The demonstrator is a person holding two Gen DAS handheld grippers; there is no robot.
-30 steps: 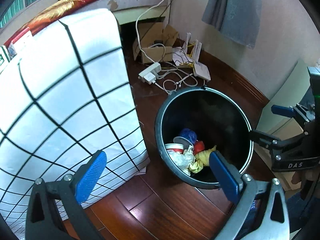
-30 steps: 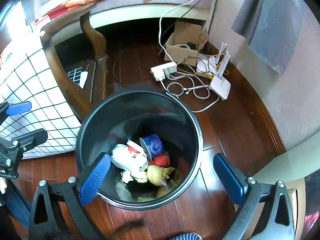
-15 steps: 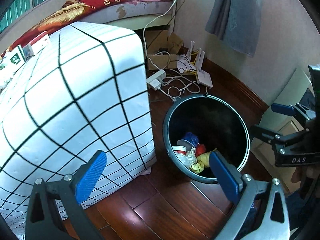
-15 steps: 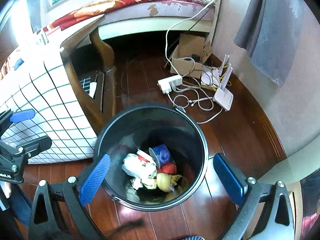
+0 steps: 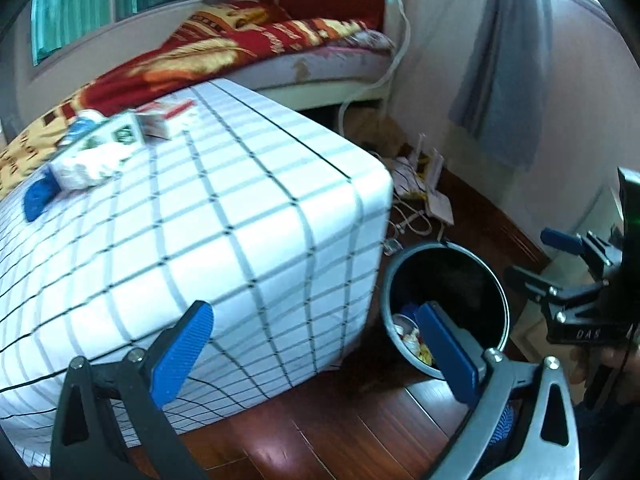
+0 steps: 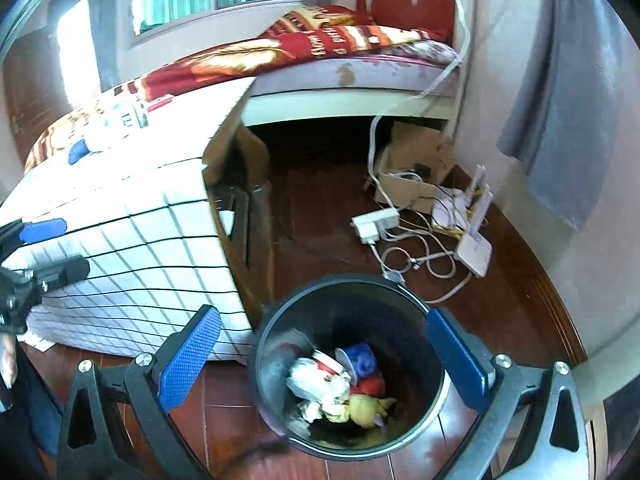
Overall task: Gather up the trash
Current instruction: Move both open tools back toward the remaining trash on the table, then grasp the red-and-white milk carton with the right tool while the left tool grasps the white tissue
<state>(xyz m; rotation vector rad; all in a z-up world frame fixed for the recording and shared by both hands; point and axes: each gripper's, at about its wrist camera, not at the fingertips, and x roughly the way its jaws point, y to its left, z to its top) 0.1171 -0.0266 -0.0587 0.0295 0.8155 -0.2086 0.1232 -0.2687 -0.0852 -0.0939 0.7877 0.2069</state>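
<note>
A black round bin (image 6: 352, 364) stands on the wood floor and holds crumpled wrappers, a blue cup (image 6: 360, 358) and a yellow scrap (image 6: 366, 406). My right gripper (image 6: 320, 364) hangs open above the bin with nothing between its fingers. My left gripper (image 5: 316, 354) is open and empty too, level with the side of a table in a white checked cloth (image 5: 224, 240); the bin (image 5: 444, 304) sits at its lower right. On that tabletop lie a white crumpled wrapper (image 5: 86, 164), small boxes (image 5: 160, 118) and a blue piece (image 5: 38, 196).
A bed with a red and gold blanket (image 6: 320, 40) runs along the back. Against the right wall sit a cardboard box (image 6: 416, 168), a power strip (image 6: 374, 224), tangled cables and a white router (image 6: 476, 240). A grey cloth (image 6: 568, 92) hangs on the wall.
Both grippers have risen and pulled back from the bin. The tabletop and the things on it have come into view. The bin looks smaller and lower in both views.
</note>
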